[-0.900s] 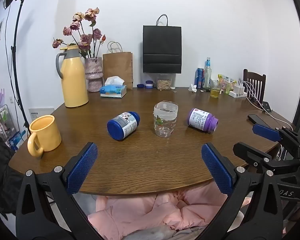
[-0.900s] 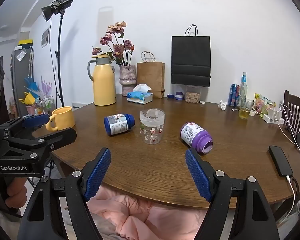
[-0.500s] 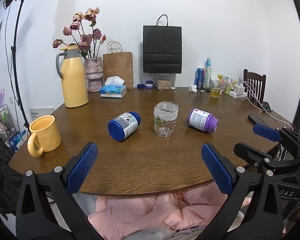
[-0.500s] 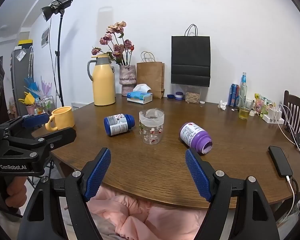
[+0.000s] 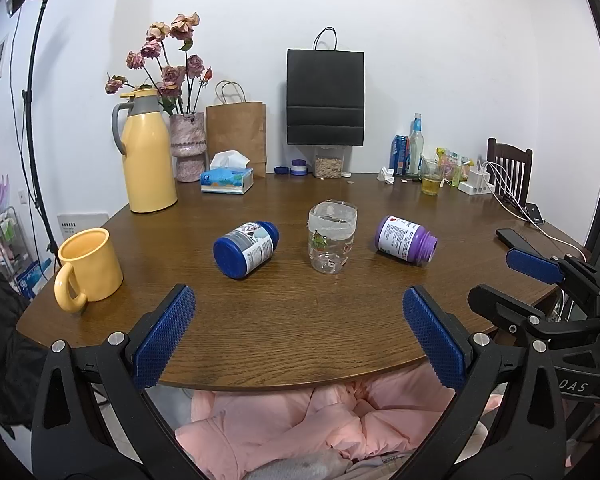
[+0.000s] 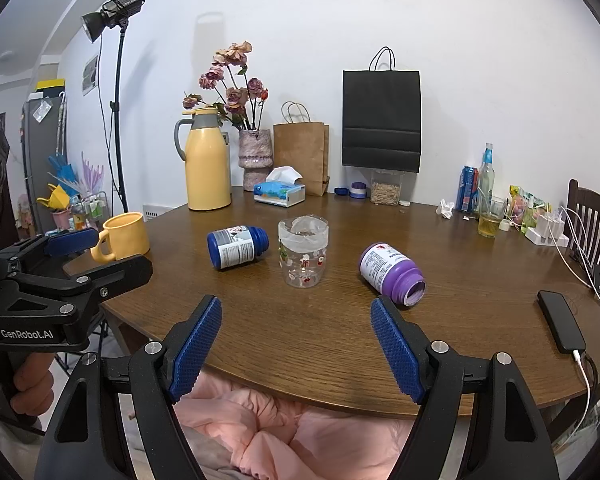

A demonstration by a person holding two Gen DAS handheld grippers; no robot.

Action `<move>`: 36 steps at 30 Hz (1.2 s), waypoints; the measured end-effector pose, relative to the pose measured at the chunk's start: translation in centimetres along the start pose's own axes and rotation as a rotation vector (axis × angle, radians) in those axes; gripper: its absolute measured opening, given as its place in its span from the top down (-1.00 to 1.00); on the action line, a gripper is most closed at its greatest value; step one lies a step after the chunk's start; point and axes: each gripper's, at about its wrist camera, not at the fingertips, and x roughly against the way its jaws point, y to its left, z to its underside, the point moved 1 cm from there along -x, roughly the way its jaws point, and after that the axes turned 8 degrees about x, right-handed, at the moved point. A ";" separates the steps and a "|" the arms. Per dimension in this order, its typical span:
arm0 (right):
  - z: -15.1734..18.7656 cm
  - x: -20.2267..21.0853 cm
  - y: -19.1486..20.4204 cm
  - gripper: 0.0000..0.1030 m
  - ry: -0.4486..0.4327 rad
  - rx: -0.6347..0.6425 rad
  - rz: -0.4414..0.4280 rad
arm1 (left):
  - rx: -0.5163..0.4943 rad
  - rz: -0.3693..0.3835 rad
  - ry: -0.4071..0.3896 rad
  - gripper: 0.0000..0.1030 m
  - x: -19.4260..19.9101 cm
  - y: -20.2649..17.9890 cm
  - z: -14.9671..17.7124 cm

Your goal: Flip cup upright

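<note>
- The left gripper (image 5: 298,334) hangs at the near edge of the counter (image 5: 300,332), fingers spread wide and holding nothing.
- A yellow mug (image 5: 89,265) stands upright at the far left, mouth up, well apart from the centre.
- A blue bottle (image 5: 246,249) lies on its side just left of the cup.
- The cup (image 5: 332,236) sits mid-counter, between the two bottles and touching neither. It is clear, with small printed figures, and seems to rest on its mouth with the frosted base uppermost; I cannot be sure through the clear wall.
- Handling, as a judgement: light and stiff, glass or hard plastic, smooth-sided and so likely slippery. If glass, it is fragile; set it down softly.
- Best hold: across the middle of the wall, one pad on each side, firm enough not to slip while it is turned over.
- A purple bottle (image 5: 405,235) lies just right of the cup, open mouth toward the near right.
- The right gripper (image 6: 296,346) faces the cup squarely, fingers (image 6: 396,354) parted and empty.
</note>
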 end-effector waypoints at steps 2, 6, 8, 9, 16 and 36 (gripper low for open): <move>0.2 0.0 -0.1 -0.58 -0.002 0.000 0.001 | 0.000 0.000 0.000 -1.00 -0.1 0.0 0.1; 0.1 -0.2 0.0 -0.58 -0.004 -0.002 0.003 | -0.001 0.001 -0.002 -1.00 -0.1 0.1 0.1; 0.2 -0.1 -0.1 -0.58 -0.005 -0.004 0.003 | 0.000 0.002 -0.002 -1.00 -0.1 0.1 0.0; 0.2 -0.1 -0.1 -0.58 -0.005 -0.004 0.003 | 0.001 0.003 -0.003 -1.00 0.1 0.2 -0.1; 0.1 0.1 -0.2 -0.58 -0.010 -0.006 0.003 | 0.000 0.002 -0.005 -1.00 0.1 0.1 -0.1; 0.1 0.4 -0.3 -0.58 -0.021 -0.009 0.007 | -0.007 0.011 -0.014 -1.00 0.5 -0.2 -0.4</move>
